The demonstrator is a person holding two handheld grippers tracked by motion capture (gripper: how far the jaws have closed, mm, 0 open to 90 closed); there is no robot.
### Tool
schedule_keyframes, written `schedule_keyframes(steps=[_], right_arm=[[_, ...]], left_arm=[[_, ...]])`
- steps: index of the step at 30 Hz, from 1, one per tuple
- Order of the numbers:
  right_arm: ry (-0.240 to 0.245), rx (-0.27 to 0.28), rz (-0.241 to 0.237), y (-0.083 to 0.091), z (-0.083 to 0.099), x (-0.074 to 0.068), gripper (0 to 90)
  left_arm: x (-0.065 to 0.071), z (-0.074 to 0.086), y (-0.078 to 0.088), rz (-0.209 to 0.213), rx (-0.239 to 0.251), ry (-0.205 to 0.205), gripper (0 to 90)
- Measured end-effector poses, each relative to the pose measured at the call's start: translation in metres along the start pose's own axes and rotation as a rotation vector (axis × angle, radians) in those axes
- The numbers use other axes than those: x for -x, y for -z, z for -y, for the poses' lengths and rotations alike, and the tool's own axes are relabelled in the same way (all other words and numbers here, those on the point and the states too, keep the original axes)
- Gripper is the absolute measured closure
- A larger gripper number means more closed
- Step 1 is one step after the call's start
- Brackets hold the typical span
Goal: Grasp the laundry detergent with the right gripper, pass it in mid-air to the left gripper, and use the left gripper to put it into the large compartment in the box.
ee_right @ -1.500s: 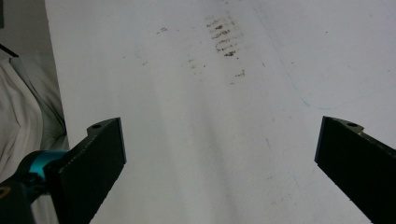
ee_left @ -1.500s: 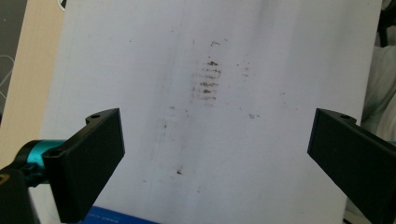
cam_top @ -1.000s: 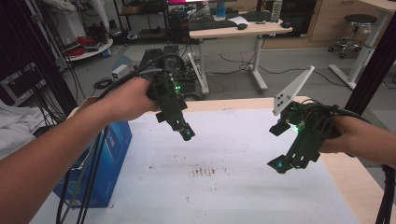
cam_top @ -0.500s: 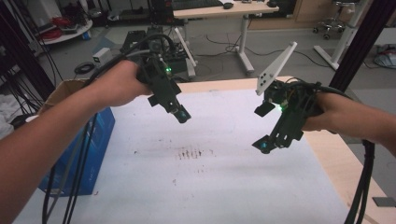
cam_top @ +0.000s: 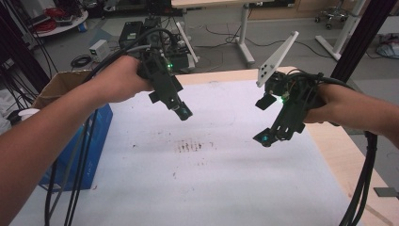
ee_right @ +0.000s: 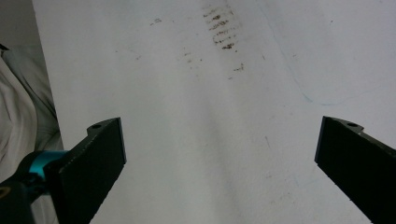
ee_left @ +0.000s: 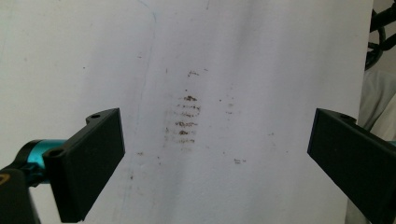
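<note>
High view shows the left claw (cam_top: 182, 112) and right claw (cam_top: 263, 138) hovering above the white table (cam_top: 226, 188), both spread wide and holding nothing. No task object is visible; dropping lower risks scraping the stained patch (cam_top: 195, 146) or snagging cables (cam_top: 362, 188).

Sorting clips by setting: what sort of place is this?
Probably a lab or workshop: a white-covered table, height-adjustable desks behind, electronics boxes and cables on the floor, a rolling stool.

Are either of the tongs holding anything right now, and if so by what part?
Nothing is held. The left tongs and right tongs are both open, above the stained white sheet.
</note>
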State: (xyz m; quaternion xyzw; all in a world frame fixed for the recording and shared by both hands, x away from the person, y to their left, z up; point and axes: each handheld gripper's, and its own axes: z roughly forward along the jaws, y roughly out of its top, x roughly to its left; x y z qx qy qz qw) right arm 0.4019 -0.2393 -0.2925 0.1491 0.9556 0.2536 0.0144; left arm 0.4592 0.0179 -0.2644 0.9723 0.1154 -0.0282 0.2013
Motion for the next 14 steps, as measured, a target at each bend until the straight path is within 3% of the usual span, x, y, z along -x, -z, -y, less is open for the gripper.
schedule_keyframes(steps=[14], right_arm=[[-0.005,0.007,-0.006,-0.0035,0.0011,0.0006,1.3]], left_arm=[[-0.0013,0.0036,-0.0036,-0.007,-0.004,0.012,4.0]])
